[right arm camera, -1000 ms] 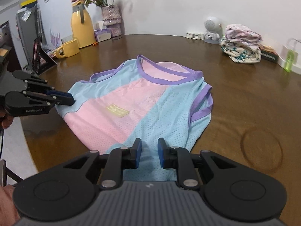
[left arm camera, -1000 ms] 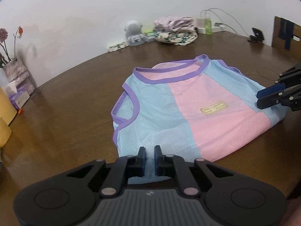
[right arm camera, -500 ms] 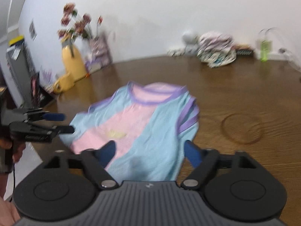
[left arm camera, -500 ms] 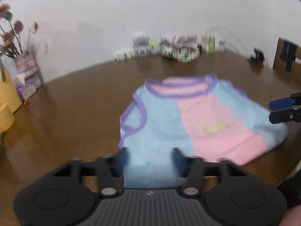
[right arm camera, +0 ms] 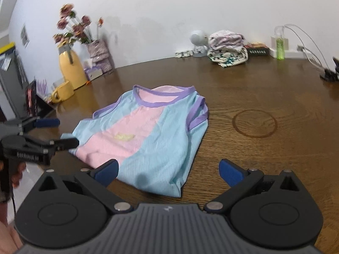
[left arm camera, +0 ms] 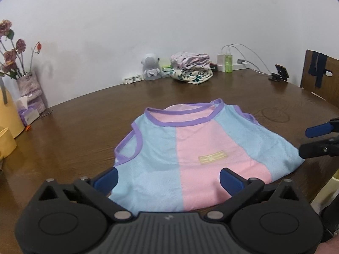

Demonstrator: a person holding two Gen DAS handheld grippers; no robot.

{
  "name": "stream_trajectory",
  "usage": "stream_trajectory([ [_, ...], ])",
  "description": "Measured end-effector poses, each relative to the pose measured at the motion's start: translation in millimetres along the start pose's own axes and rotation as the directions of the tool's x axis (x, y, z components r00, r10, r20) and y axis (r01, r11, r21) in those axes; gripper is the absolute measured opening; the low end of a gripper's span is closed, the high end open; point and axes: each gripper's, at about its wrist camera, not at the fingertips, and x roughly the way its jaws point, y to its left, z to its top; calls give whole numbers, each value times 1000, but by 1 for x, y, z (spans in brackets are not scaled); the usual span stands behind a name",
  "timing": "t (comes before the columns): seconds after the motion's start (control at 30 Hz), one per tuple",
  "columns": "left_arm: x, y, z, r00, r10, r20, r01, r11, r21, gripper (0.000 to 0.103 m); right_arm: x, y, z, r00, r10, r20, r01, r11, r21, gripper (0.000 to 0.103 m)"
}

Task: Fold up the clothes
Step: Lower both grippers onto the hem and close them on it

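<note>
Pink-and-blue vest (left arm camera: pixel 190 148) lying flat near the worktop's (left arm camera: pixel 74 144) front edge, hem toward that edge. Left claw (left arm camera: pixel 167 181) spread wide, empty, over the hem; right claw (right arm camera: pixel 167 172) likewise. Bare wood left, right and behind.

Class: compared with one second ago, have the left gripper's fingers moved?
Yes. The left gripper has opened: its fingers, nearly together before, now stand wide apart over the shirt's near hem, and it has pulled back from the shirt.
</note>
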Motion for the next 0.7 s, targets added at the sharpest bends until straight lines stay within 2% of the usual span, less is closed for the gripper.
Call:
stream_trajectory([
  [0.07,-3,9,-3,1000,2,-8,-2,1000,-12,102,0,8,-1,1000,6,-10,-7,996,-92,103],
  [0.13,-7,16,-5,1000,2,-15,-2,1000,-9,102,0,19,0,1000,5,-26,-10,975,-221,103],
  [0.2,-11,24,-7,1000,2,-21,-2,1000,-3,102,-1,30,1,999,1,-41,-16,933,-360,100],
  [0.27,-16,28,-10,1000,0,-21,0,1000,9,102,0,39,2,997,15,-69,-46,877,-478,92],
  [0.37,-22,33,-15,1000,-11,-24,11,1000,15,102,8,44,0,990,6,-142,-89,806,-586,78],
  [0.47,-24,38,-19,999,-41,-32,42,998,39,102,10,46,-5,985,10,-171,-124,733,-669,74],
  [0.6,-26,42,-20,996,-80,-45,87,981,176,99,7,55,-7,985,-29,-170,-116,616,-779,73],
  [0.63,-25,41,-20,995,-81,-57,93,969,230,98,7,57,-6,984,-42,-175,-117,588,-800,73],
  [0.7,-20,37,-20,993,-74,-88,101,931,350,88,10,63,-5,980,-67,-188,-124,535,-836,70],
])
